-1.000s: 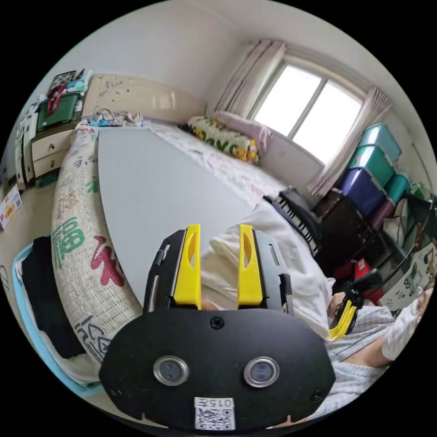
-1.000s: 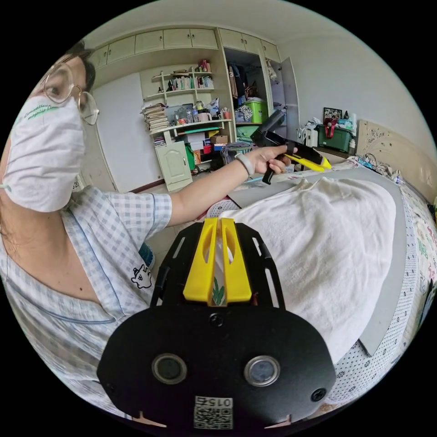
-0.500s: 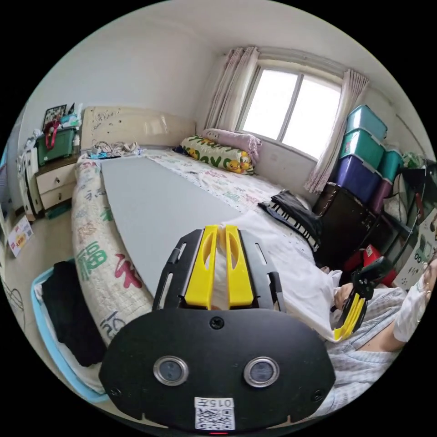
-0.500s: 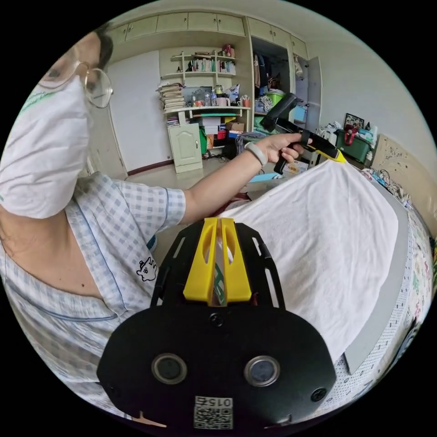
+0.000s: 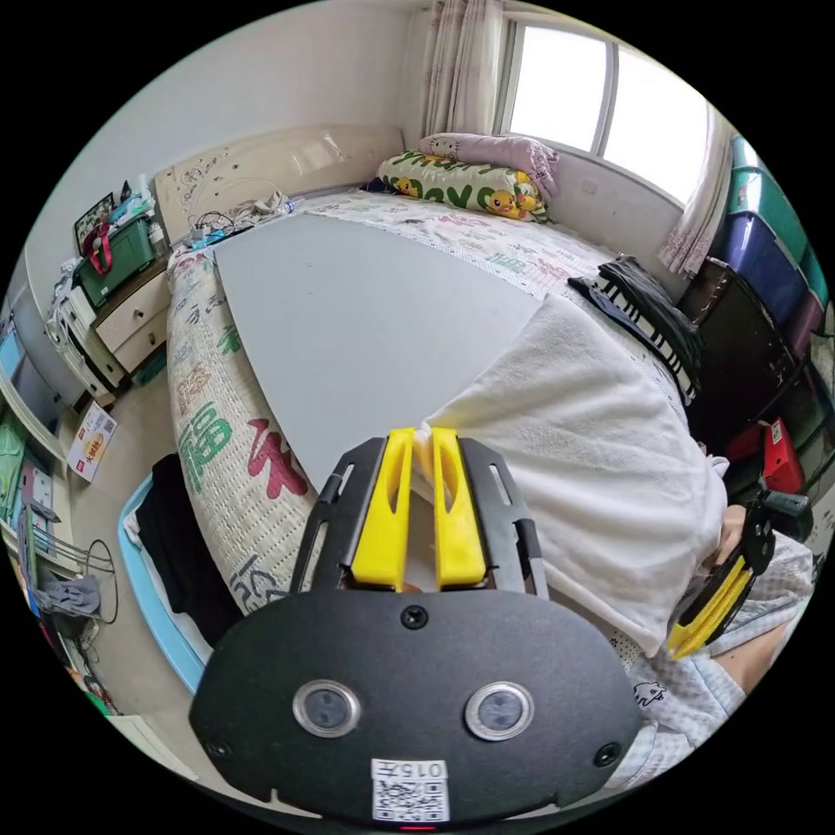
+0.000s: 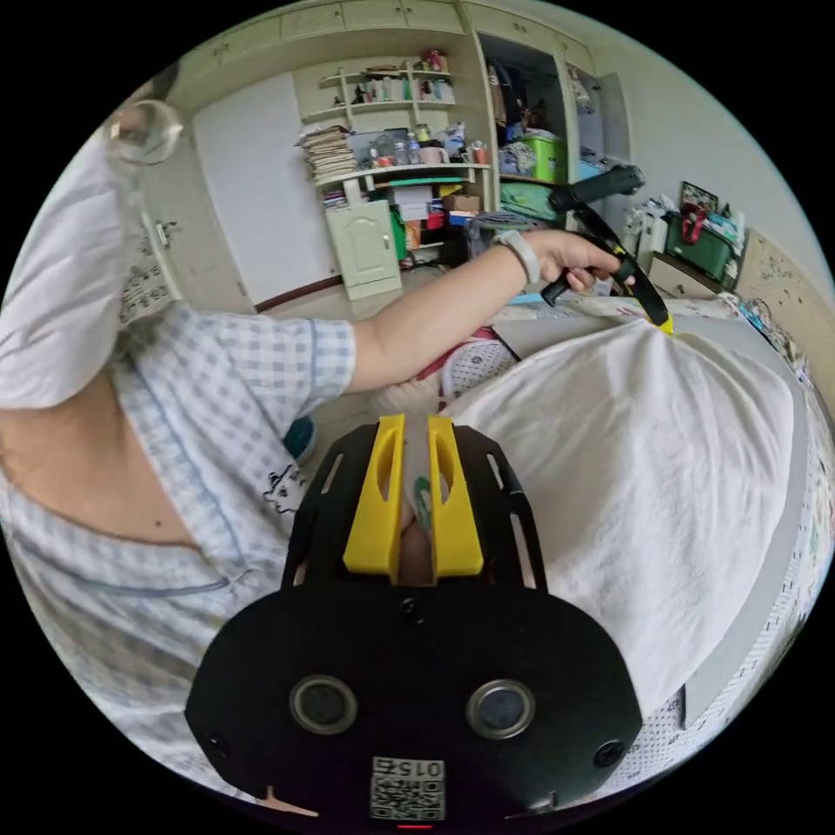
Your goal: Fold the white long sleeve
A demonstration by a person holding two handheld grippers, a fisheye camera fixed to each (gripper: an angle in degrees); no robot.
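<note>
The white long sleeve (image 5: 591, 452) is stretched between both grippers above the grey board (image 5: 348, 322) on the bed. My left gripper (image 5: 422, 435) is shut on one edge of it, the cloth pinched between the yellow jaws. In the right gripper view the white long sleeve (image 6: 661, 470) spreads out wide, and my right gripper (image 6: 416, 426) is shut on its near edge. The left gripper (image 6: 663, 323) appears there at the far corner of the cloth, held by a hand. The right gripper (image 5: 687, 639) shows low at the right of the left gripper view.
A patterned bed cover (image 5: 217, 417) lies under the board, with pillows (image 5: 461, 178) by the window. Dark clothes (image 5: 648, 304) lie at the bed's far side. A blue basket (image 5: 152, 583) with dark clothes sits on the floor. Shelves and cabinets (image 6: 391, 183) stand behind the person (image 6: 174, 417).
The left gripper shut on the sleeve's edge and both grippers lifted and spread the cloth out over the board. The right gripper kept its hold.
</note>
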